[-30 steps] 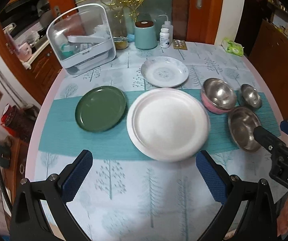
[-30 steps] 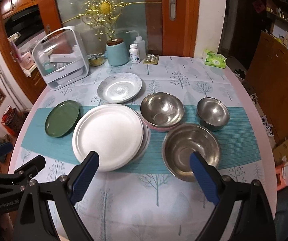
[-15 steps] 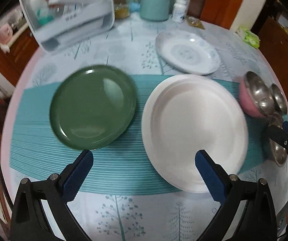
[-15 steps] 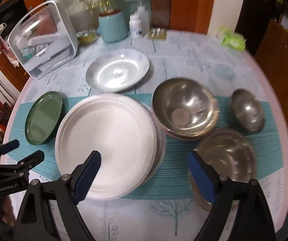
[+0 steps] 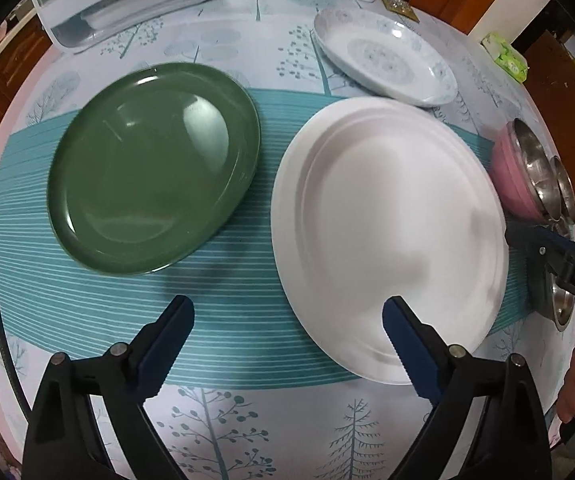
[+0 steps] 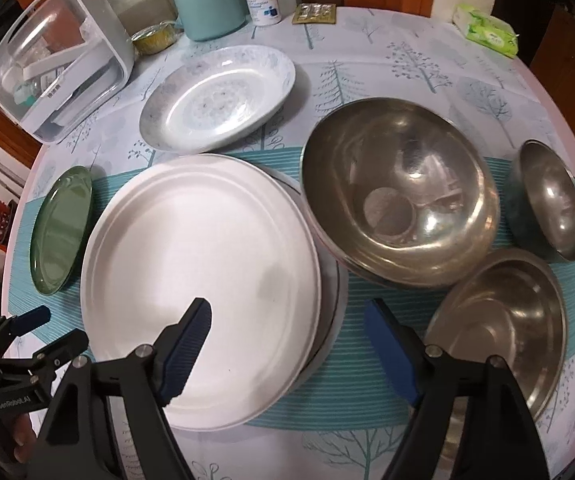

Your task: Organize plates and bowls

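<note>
Both grippers empty with jaws apart: left gripper [image 5: 287, 322] low over the mat gap between green plate [image 5: 155, 168] and white plate [image 5: 387, 232], right gripper [image 6: 287, 330] straddling the white plate's near-right rim, bowls [image 6: 399, 196] beside it, probably lining up a rim grab for stacking.

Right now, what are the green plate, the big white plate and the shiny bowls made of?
Green plate: probably glazed ceramic or melamine; it is glossy, with soft window glints. Big white plate: smooth and duller, maybe plastic or ceramic; I cannot tell which. Shiny bowls: metal, likely stainless steel; they mirror the room like a spoon.
</note>
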The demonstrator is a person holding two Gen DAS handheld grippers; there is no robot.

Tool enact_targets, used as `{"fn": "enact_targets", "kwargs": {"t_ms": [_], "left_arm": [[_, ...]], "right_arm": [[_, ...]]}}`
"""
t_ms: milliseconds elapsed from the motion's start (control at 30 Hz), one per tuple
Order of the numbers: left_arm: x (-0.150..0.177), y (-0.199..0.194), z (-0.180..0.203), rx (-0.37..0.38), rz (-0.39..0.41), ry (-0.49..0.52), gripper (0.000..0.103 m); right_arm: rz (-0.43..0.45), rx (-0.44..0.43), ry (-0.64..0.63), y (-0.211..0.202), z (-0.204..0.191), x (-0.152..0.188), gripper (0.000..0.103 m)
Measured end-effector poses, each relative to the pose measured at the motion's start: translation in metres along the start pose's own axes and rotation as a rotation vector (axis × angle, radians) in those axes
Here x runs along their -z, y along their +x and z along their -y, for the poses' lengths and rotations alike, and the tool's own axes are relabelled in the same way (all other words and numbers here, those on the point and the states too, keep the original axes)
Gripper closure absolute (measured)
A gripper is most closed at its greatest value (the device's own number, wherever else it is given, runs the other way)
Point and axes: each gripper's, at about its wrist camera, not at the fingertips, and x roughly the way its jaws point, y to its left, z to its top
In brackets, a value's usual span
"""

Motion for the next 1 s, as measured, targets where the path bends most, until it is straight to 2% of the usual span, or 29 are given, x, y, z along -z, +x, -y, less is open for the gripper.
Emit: {"fn": "enact_targets", "kwargs": {"t_ms": [200,633,833,1000], "left_arm": [[-0.001,0.016,0.000,0.012,-0.036,-0.036,0.011],[-0.008,0.030,-0.003,0.003,-0.041,-0.068,0.014],[-0.012,0.031,-0.002,-0.007,-0.036,-0.061,0.014],[-0.019,0.032,0.003,-0.021,-0.023,-0.049,0.020]], "right_arm": [[-0.022,-0.012,-0.026,0.012,-0.002,-0.007,0.027],[-0.055,-0.007,-0.061,0.030,0.000,-0.012,0.031],[-0.066,0.005,-0.067,0.039,0.000,-0.014,0.039],[-0.078,-0.005,-0.070,0.044,-0.002,-0.014,0.054]]}}
